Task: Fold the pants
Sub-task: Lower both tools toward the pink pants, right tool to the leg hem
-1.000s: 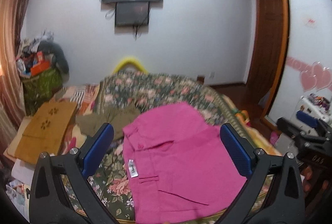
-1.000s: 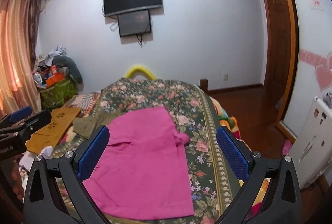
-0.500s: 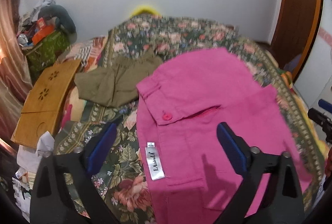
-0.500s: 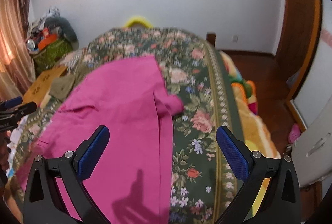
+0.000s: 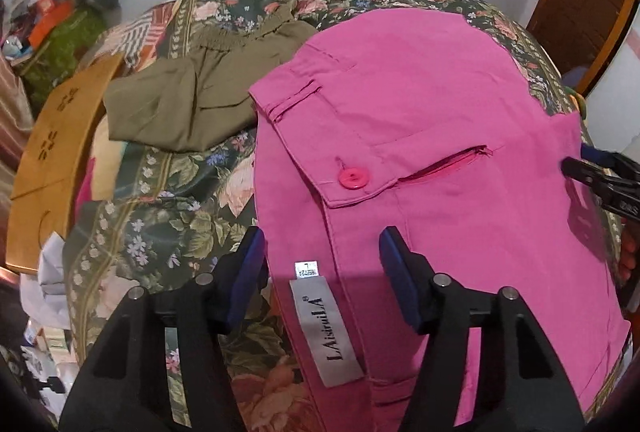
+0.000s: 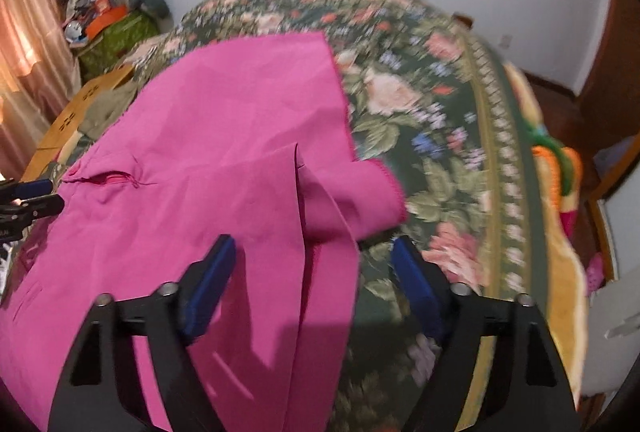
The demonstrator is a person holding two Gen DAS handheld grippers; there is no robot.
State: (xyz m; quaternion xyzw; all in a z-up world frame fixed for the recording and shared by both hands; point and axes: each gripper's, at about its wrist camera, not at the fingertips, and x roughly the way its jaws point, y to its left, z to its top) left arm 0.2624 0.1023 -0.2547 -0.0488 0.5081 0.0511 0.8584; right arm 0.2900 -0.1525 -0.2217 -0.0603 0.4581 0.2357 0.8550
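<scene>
Both jaws stand open, gripping nothing. Left gripper straddles the waistband edge of the pink pants, just short of the white label and nearer than the pink button. Right gripper straddles the hem edge of the same pants, which lie flat on the floral bedspread. Long axis of the pants runs from one gripper to the other, crosswise to both. Olive garment lies beyond the waistband, left of it. Each end probably suits its nearer gripper.
</scene>
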